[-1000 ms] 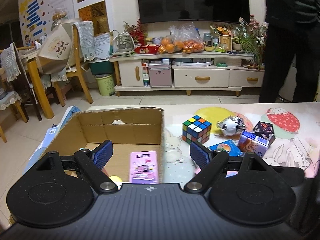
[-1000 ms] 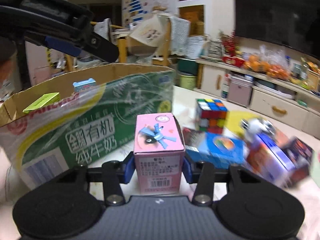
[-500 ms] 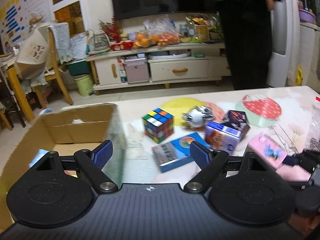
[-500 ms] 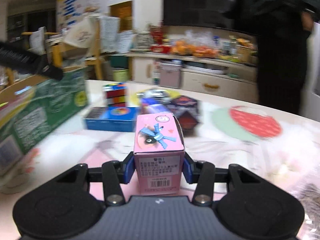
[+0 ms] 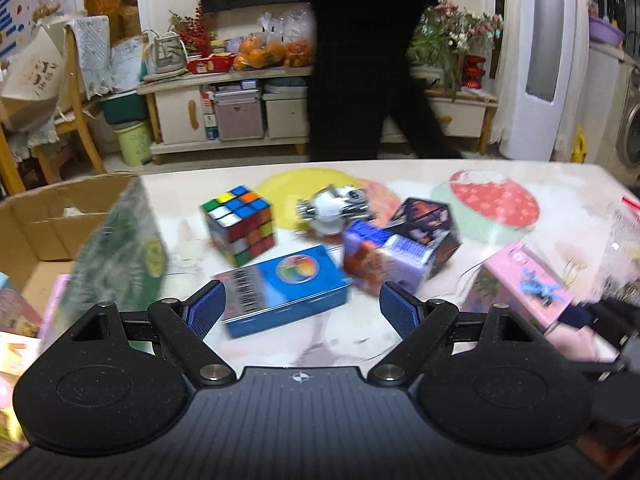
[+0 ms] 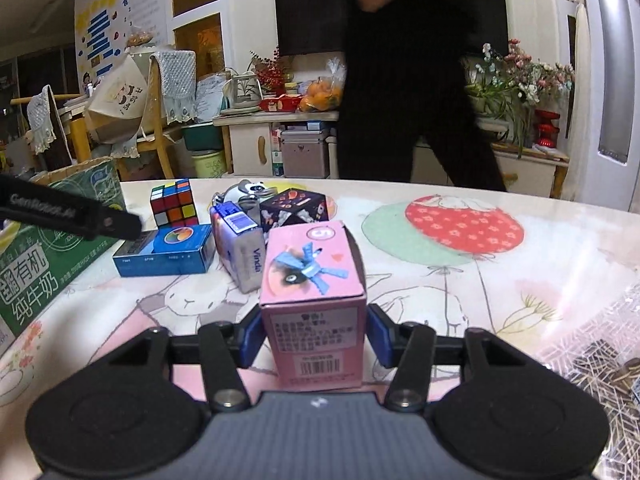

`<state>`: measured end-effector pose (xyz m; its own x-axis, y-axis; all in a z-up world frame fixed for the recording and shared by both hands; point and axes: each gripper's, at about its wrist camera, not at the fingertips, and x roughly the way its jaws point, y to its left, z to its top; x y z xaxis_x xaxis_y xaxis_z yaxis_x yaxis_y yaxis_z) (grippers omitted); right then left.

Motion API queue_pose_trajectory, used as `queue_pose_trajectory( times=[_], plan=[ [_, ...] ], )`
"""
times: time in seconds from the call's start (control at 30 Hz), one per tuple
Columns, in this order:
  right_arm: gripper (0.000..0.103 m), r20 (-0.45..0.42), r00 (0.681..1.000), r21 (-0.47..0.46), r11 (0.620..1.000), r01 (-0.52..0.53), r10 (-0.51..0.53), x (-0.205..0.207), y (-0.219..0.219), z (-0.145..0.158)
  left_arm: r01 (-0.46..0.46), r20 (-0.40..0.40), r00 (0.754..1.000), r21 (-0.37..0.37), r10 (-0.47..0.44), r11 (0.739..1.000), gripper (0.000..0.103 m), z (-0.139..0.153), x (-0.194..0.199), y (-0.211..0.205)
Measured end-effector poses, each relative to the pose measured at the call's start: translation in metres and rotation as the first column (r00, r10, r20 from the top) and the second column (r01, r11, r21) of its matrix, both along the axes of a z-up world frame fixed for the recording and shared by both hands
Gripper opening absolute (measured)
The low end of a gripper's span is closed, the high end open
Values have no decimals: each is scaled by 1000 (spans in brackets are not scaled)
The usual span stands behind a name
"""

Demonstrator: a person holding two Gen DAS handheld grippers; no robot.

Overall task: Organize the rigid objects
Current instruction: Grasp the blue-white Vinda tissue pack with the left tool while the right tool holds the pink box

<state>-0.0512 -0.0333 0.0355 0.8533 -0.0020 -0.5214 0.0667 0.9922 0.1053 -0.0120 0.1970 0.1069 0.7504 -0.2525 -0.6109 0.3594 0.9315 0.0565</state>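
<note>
While the pink box point(image 6: 314, 304) is sitting on the table point(image 6: 500, 280) between my right gripper's point(image 6: 313, 334) pads, I am letting it go: the jaws have just been opening, and a sliver of daylight is showing on both sides of the carton, so nothing is clamping it now. To do this well, I am judging that I should keep widening evenly and draw straight back along the fingers, so that neither pad is dragging a corner and tipping the box. My left gripper point(image 5: 302, 306) is hanging wide open and empty over the blue box point(image 5: 286, 290), which looks like the next pick. Beyond it are lying the Rubik's cube point(image 5: 239, 224), a tissue pack point(image 5: 384, 258), a dark cube point(image 5: 426, 232) and a small white toy point(image 5: 334, 210), with the cardboard carton point(image 5: 48, 220) standing open at the left. Underneath, the glossy cartoon tablecloth is looking slippery, and a person in dark clothes point(image 6: 404, 80) is crossing the cluttered room behind.
</note>
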Motion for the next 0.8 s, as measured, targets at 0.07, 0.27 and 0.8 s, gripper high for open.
queue_pose_trajectory(
  times=[0.07,0.27,0.8],
  plan=[
    [65,-6,1000,-7,1000,-5,5,0,-1,-1,5,-1,1000,-21,-5,1000,103,-2,2,-11],
    [69,-20,1000,-21,1000,-10,9,0,-10,-6,-5,-51,999,-73,2,997,103,-17,12,-43],
    [78,-28,998,-7,998,-61,61,1,-18,-6,-94,-55,995,-129,87,987,88,-44,36,-79]
  ],
)
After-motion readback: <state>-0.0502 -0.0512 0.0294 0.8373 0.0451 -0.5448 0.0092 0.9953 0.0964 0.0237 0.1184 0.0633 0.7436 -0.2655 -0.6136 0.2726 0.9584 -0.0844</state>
